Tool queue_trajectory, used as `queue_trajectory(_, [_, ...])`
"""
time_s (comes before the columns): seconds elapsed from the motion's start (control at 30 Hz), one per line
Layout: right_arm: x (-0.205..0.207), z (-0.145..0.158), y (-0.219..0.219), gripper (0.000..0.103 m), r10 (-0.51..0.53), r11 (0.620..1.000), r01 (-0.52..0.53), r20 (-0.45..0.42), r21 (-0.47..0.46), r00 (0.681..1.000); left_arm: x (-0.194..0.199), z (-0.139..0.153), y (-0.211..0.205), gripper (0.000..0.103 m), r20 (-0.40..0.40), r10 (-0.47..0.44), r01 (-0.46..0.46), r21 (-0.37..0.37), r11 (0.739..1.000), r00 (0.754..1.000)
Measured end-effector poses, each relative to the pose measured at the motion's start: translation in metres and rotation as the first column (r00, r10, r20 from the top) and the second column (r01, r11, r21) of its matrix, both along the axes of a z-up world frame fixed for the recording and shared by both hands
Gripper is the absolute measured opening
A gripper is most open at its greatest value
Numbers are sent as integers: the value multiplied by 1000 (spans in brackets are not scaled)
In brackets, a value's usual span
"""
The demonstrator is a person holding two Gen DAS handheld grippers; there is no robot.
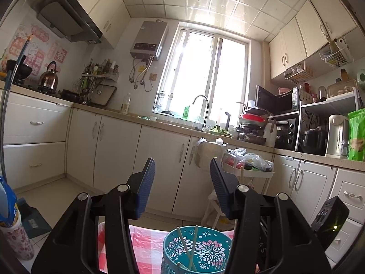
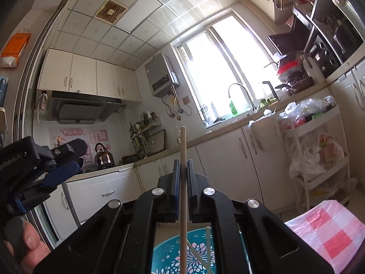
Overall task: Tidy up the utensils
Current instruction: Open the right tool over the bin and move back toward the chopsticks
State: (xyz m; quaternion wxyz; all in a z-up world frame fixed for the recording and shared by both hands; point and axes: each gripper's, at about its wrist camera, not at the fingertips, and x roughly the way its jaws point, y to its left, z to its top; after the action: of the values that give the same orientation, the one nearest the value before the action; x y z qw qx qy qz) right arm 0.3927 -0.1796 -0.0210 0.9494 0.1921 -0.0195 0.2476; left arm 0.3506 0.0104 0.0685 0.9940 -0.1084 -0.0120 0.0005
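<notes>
The right gripper (image 2: 181, 169) is seen pinched tight on 1 pale chopstick (image 2: 183, 159), which is held upright between the blue pads; its top end rises above the fingers (image 2: 175, 175) and its lower part runs down toward the teal holder (image 2: 168, 258) directly below. Inside that holder, 2 more chopsticks (image 2: 208, 248) are leaned against each other at a slant. The holder is patterned with pink and white flowers and is stood on a pink-and-white checked cloth (image 2: 328, 235).

The left gripper (image 1: 182, 182) is held level with its fingers (image 1: 146, 187) parted about halfway, and nothing is caught between them. From its camera the same teal holder (image 1: 196, 251) is seen low in the frame, just under the right-hand finger, with the 2 chopsticks (image 1: 189, 248) crossed inside it and the checked cloth (image 1: 146, 244) beneath. In the right wrist view the left gripper (image 2: 61, 173) appears at the left edge, well apart from the held chopstick, and part of a hand (image 2: 25, 248) is visible on its grip.

A kitchen counter (image 1: 173, 126) with a tap (image 1: 202, 109) is visible in the background under a bright window.
</notes>
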Motion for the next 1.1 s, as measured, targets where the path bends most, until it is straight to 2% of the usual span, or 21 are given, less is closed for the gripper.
queue_trajectory(0.43, [2, -14, 0, 6, 27, 1000, -27, -58, 5, 998, 7, -8, 15, 48, -29, 17, -18, -24, 1000, 999])
queue_trajectory(0.63, [4, -20, -7, 6, 46, 998, -41, -103, 47, 994, 9, -11, 21, 48, -40, 21, -22, -37, 999, 999])
queue_trajectory(0.73, [3, -11, -13, 6, 67, 993, -58, -85, 105, 994, 9, -12, 23, 48, -41, 22, -24, -43, 999, 999])
queue_trajectory(0.83, [-3, 14, -15, 6, 65, 988, -63, -10, 139, 998, 9, -12, 24, 48, -40, 22, -24, -49, 999, 999])
queue_trajectory(0.9, [-3, 31, -12, 6, 42, 992, -47, 42, 117, 998, 10, -11, 24, 47, -36, 24, -26, -52, 998, 999])
queue_trajectory(0.97, [0, 37, -7, 6, 35, 995, -40, 54, 87, 998, 11, -10, 24, 48, -37, 22, -24, -53, 998, 999])
queue_trajectory(1.1, [0, 25, -1, 6, 29, 999, -30, 29, 23, 999, 9, -8, 24, 48, -31, 22, -23, -49, 999, 999])
